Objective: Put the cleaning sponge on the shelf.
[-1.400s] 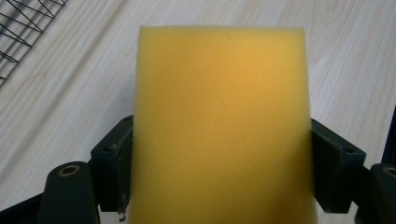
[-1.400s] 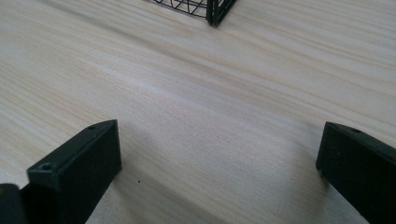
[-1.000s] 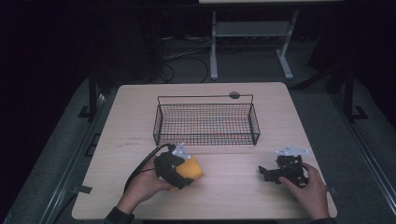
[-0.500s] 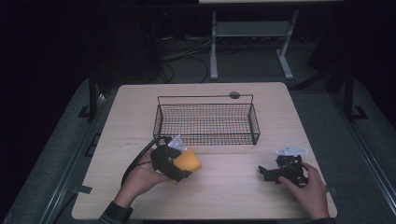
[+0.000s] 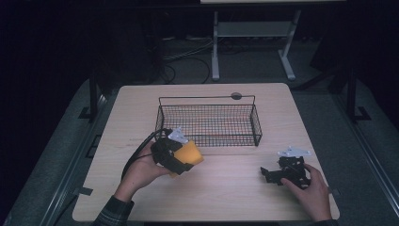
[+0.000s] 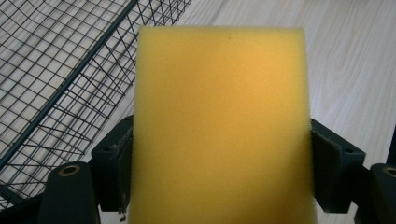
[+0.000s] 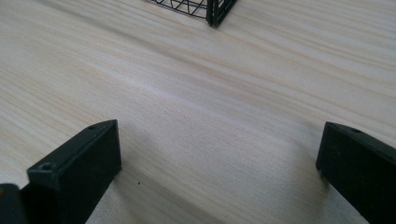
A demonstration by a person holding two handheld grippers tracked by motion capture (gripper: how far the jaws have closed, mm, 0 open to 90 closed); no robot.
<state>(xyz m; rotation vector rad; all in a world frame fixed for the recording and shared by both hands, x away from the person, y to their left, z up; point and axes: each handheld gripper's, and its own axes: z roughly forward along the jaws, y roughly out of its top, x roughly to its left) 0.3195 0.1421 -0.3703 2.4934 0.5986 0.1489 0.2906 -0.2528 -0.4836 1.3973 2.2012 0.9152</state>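
Currently, the yellow sponge was clamped between the fingers of the left gripper, held off the table just in front of the wire basket, near its front-left corner. Risk, as judged: the sponge could be snagged on the basket's front rim if it were carried across too low; foam compresses, so a slack grip could let it twist or slip out. The left hand was angled approx. toward the basket, gripper tilted, cable looped behind. The right gripper was rested on the table at the right, well apart from the basket; its fingers were spread wide w/ nothing between them, pointed low along the wood.
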